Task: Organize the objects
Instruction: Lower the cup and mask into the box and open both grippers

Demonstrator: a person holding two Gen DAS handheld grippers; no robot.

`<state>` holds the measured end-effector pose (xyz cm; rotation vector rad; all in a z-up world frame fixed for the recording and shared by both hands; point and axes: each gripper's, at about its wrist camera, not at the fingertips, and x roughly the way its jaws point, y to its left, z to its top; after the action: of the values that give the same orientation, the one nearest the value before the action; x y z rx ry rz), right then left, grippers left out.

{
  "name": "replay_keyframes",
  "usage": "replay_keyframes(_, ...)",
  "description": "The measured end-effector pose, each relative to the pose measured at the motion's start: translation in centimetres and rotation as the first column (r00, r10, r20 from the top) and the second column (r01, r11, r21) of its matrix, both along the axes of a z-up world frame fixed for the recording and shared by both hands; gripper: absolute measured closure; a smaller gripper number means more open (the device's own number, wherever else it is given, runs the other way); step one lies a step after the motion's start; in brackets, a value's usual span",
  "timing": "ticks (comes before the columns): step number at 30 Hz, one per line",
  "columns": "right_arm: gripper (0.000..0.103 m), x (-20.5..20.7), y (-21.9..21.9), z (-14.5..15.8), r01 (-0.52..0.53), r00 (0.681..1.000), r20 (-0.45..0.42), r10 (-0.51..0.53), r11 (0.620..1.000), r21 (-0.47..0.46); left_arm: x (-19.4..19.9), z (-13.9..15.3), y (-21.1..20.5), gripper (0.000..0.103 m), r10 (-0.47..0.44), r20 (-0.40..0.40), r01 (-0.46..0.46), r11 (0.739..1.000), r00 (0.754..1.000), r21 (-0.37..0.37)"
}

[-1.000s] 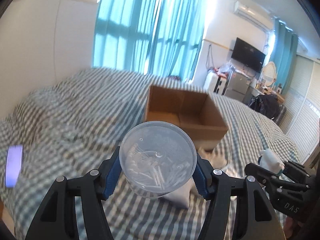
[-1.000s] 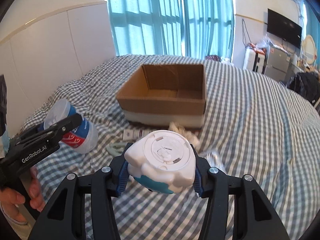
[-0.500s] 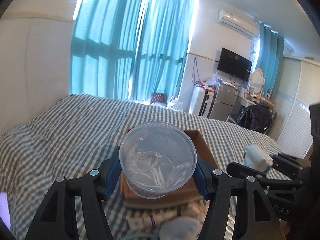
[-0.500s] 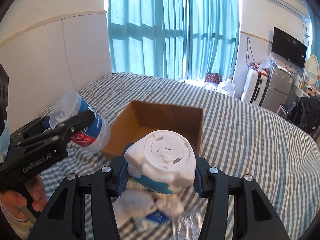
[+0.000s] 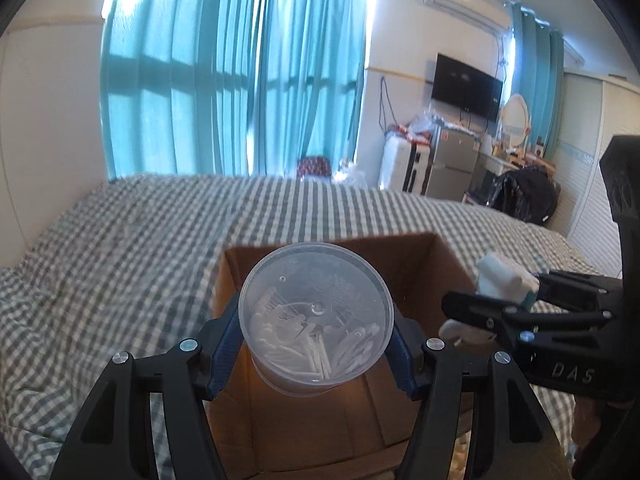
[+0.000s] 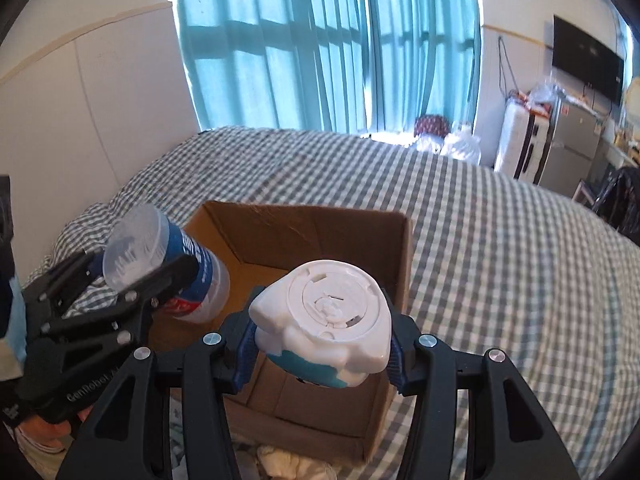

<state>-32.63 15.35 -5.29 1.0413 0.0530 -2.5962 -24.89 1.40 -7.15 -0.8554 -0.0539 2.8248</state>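
My left gripper [image 5: 316, 344] is shut on a clear round tub of cotton swabs [image 5: 316, 316] and holds it above the open cardboard box [image 5: 236, 268]. In the right wrist view the tub [image 6: 168, 268] shows a blue and red label and hangs over the box's left edge [image 6: 280, 216]. My right gripper [image 6: 320, 344] is shut on a white and teal round gadget [image 6: 324, 320], held above the box's near side. That gadget [image 5: 504, 280] shows at the right in the left wrist view.
The box sits on a bed with a grey checked cover [image 6: 500, 240]. White crumpled items [image 6: 280, 460] lie on the bed just in front of the box. Teal curtains [image 5: 240, 80] and a white wall stand behind the bed; furniture and a TV [image 5: 466, 88] are at the far right.
Both grippers have risen and moved forward with their objects, from in front of the box to above it. The loose items on the bed have dropped below the view.
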Motion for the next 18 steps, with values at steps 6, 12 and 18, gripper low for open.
replay_keyframes(6,0.050,-1.1,0.3,-1.2,0.017,0.999,0.029,-0.016,0.999,-0.036,0.1,-1.6,0.8,0.038,-0.021,0.046,0.022,0.999,0.999,-0.031)
replay_keyframes(12,0.025,0.8,1.4,1.3,0.056,0.998,-0.037,-0.058,0.997,-0.059,1.2,-0.3,1.4,0.018,-0.017,0.040,0.020,0.998,0.999,-0.057)
replay_keyframes(18,0.021,3.8,1.9,5.2,0.061,0.993,-0.094,-0.067,0.996,-0.064,3.8,3.1,0.8,0.009,0.020,-0.006,-0.020,0.998,1.000,-0.064)
